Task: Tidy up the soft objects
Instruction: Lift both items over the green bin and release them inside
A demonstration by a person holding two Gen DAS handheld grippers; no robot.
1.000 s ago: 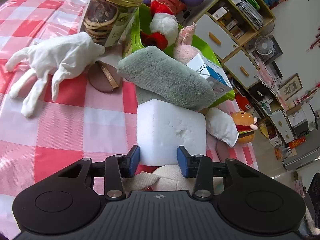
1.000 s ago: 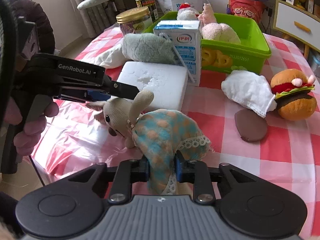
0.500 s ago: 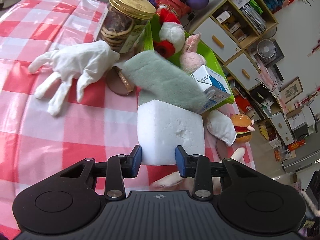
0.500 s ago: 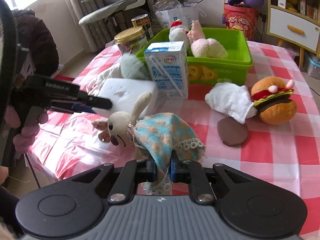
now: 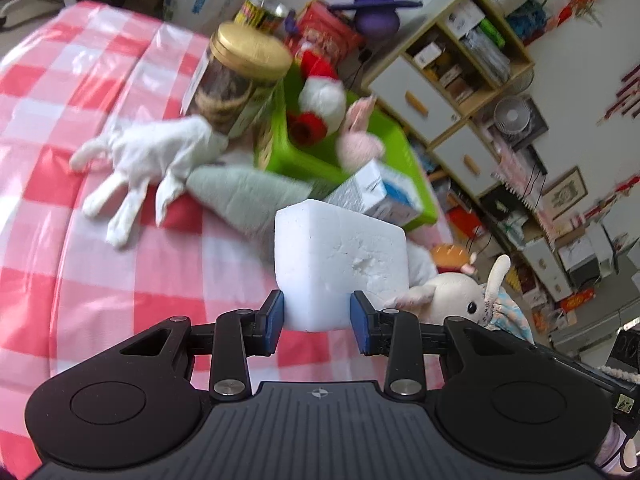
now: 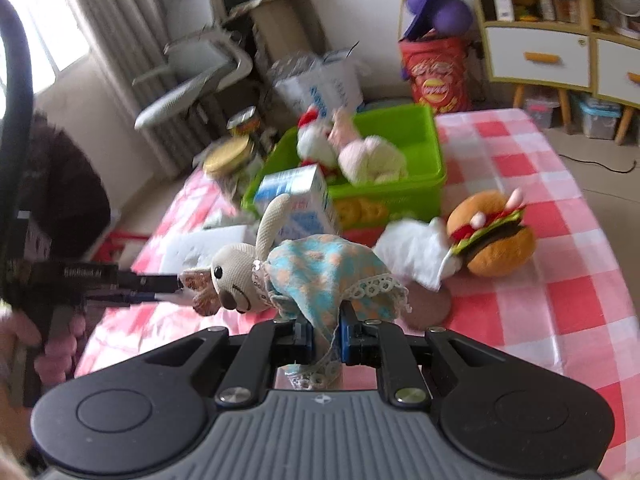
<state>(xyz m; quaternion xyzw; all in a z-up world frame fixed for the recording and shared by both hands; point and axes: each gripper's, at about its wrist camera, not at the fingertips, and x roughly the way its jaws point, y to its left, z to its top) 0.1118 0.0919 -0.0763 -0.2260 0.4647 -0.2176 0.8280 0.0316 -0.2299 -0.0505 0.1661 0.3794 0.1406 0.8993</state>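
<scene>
My right gripper (image 6: 325, 336) is shut on the hem of a rabbit doll's blue dress (image 6: 320, 268) and holds the rabbit doll above the table; the doll also shows in the left wrist view (image 5: 452, 292). My left gripper (image 5: 316, 320) is shut on a white foam block (image 5: 340, 260), lifted off the red checked cloth. The green bin (image 6: 400, 184) holds a Santa plush (image 6: 314, 140) and a pink plush (image 6: 372, 156). A burger plush (image 6: 492, 236), a white cloth (image 6: 416, 252), a white glove (image 5: 148, 160) and a grey-green towel (image 5: 244, 196) lie on the table.
A milk carton (image 6: 296, 204) stands in front of the bin. A gold-lidded cookie jar (image 5: 236, 80) stands left of the bin. A brown round pad (image 6: 430, 306) lies by the white cloth. Shelves, a chair and boxes stand beyond the table.
My right gripper has raised the rabbit doll off the table. My left gripper has closed on the foam block and lifted it; both views have risen and pulled back.
</scene>
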